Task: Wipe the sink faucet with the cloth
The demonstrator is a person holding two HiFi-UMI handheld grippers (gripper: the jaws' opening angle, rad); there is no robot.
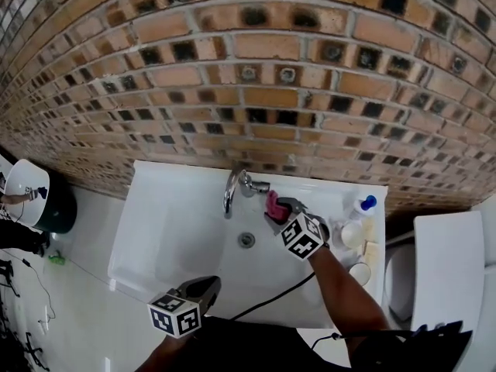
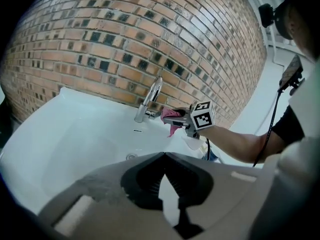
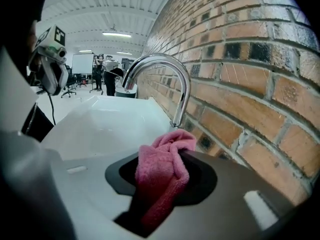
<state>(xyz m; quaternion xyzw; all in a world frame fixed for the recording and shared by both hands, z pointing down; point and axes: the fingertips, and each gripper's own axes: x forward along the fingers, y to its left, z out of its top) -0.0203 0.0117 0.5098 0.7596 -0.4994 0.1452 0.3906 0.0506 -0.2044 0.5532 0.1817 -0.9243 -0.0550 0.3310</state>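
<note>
The pink cloth (image 1: 273, 203) is being pinched between the right gripper's (image 1: 276, 210) jaws, bunched up and sticking out past their tips. It is hanging just to the right of the chrome faucet (image 1: 232, 189), near its base at the back of the white sink (image 1: 167, 231); whether the cloth is touching the metal cannot be told. The person's right forearm (image 1: 341, 281) is reaching forward across the basin's right side. The left gripper (image 1: 209, 285) is hovering low at the sink's near edge, well apart from the faucet, with its jaws drawn together on nothing. A brick wall (image 1: 271, 68) is rising behind the sink, and a blue-capped bottle (image 1: 362, 208) is standing on the right ledge.
</note>
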